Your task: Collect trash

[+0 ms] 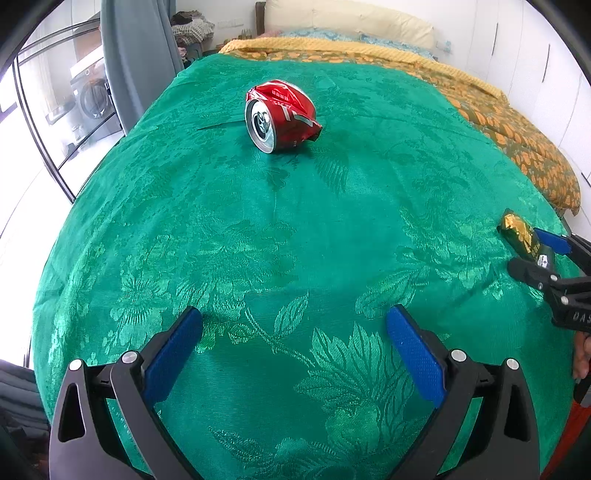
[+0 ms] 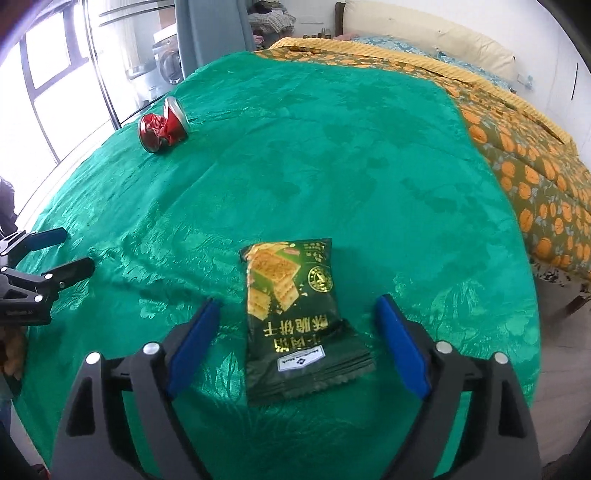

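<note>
A crushed red soda can lies on its side on the green bedspread, well ahead of my left gripper, which is open over bare cloth. The can sits far left in the right wrist view. A dark green cracker packet lies flat between the wide-spread fingers of my right gripper; neither blue pad touches it. In the left wrist view the packet lies at the right edge, with the right gripper around its near end. At the left edge of the right wrist view, the left gripper shows open.
An orange-patterned quilt covers the bed's right side, with cream pillows at the headboard. A grey curtain and glass doors stand at the left. The bed's right edge drops to the floor.
</note>
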A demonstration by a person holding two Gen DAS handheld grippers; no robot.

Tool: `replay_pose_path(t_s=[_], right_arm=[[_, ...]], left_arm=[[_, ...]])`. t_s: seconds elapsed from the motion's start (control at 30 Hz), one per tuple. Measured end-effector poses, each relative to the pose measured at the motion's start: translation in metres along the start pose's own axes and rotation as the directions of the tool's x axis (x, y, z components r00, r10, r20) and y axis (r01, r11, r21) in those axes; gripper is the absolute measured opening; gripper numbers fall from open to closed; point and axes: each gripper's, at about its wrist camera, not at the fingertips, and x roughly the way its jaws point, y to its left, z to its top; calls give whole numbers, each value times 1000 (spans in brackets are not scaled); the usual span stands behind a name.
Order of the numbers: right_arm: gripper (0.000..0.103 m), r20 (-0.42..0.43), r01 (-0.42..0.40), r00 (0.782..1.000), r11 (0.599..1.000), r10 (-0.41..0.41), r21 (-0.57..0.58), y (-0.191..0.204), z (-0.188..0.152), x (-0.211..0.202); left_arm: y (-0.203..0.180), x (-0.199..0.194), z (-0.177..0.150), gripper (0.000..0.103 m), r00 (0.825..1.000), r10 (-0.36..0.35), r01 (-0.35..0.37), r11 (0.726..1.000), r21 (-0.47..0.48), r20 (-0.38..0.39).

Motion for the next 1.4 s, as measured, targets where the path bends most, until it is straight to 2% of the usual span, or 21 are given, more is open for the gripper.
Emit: replay_pose_path(t_s=[0.07, 0.17, 0.27, 0.37, 0.47, 0.6, 0.7, 0.73, 0.77, 0.8, 0.83, 0.93, 1.03, 1.1, 1.17, 1.23, 1.33, 1.4], right_arm=[[88, -4, 6, 1000, 1000, -6, -10, 2, 0, 1], [89, -5, 5, 1000, 1000, -5, -9, 3, 1, 2], [89, -6, 3, 1000, 1000, -3, -8, 2, 1, 3], [89, -6, 3, 1000, 1000, -3, -9, 3, 1, 4], [90, -7, 1, 1000, 1000, -1, -7, 3, 1, 4], [90, -8, 1, 1000, 1000, -1, -8, 3, 1, 4], [90, -8, -1, 1000, 1000, 1, -7, 3, 2, 4], [90, -8, -1, 1000, 1000, 1, -7, 3, 2, 4], [90, -8, -2, 1000, 1000, 2, -6, 3, 2, 4], [90, -9, -1, 1000, 1000, 1, -7, 3, 2, 4], [90, -8, -1, 1000, 1000, 1, -7, 3, 2, 4], [90, -9, -2, 1000, 1000, 2, -7, 2, 2, 4], [90, -9, -2, 1000, 1000, 2, -7, 3, 2, 4], [90, -9, -2, 1000, 1000, 2, -7, 3, 2, 4], [90, -10, -3, 1000, 1000, 3, -8, 3, 2, 4], [90, -10, -3, 1000, 1000, 3, -8, 3, 2, 4], [90, -11, -3, 1000, 1000, 3, -8, 3, 2, 4], [90, -11, -4, 1000, 1000, 4, -8, 3, 2, 4]], left_arm=[[-3, -1, 14, 99, 1000, -13, 13, 1000, -4, 1], [-5, -3, 49, 99, 999, 0, 3, 999, -48, 54], [-4, 8, 93, 99, 993, 41, -24, 989, -147, 115], [1, 32, 132, 99, 988, 90, -54, 962, -266, 125], [1, 58, 158, 99, 986, 134, -97, 945, -313, 100], [14, 83, 170, 99, 982, 187, -170, 914, -368, 10], [22, 95, 165, 98, 981, 189, -189, 899, -395, -39], [25, 96, 163, 95, 982, 185, -182, 898, -401, -32], [28, 95, 161, 88, 983, 182, -172, 900, -400, -15], [29, 95, 160, 68, 986, 165, -154, 907, -392, -4], [29, 95, 157, 63, 990, 139, -128, 917, -377, 2], [21, 84, 149, 63, 991, 131, -112, 944, -311, 39], [6, 60, 130, 63, 995, 59, -42, 977, -207, 77], [-9, 37, 105, 63, 996, -29, 38, 994, -102, 88], [-24, 20, 80, 63, 992, -105, 105, 994, -6, 73], [-38, 1, 48, 63, 985, -167, 162, 983, 90, 53], [-47, -17, 12, 64, 978, -203, 196, 971, 140, 40], [-48, -20, 1, 64, 977, -208, 201, 970, 133, 41]])
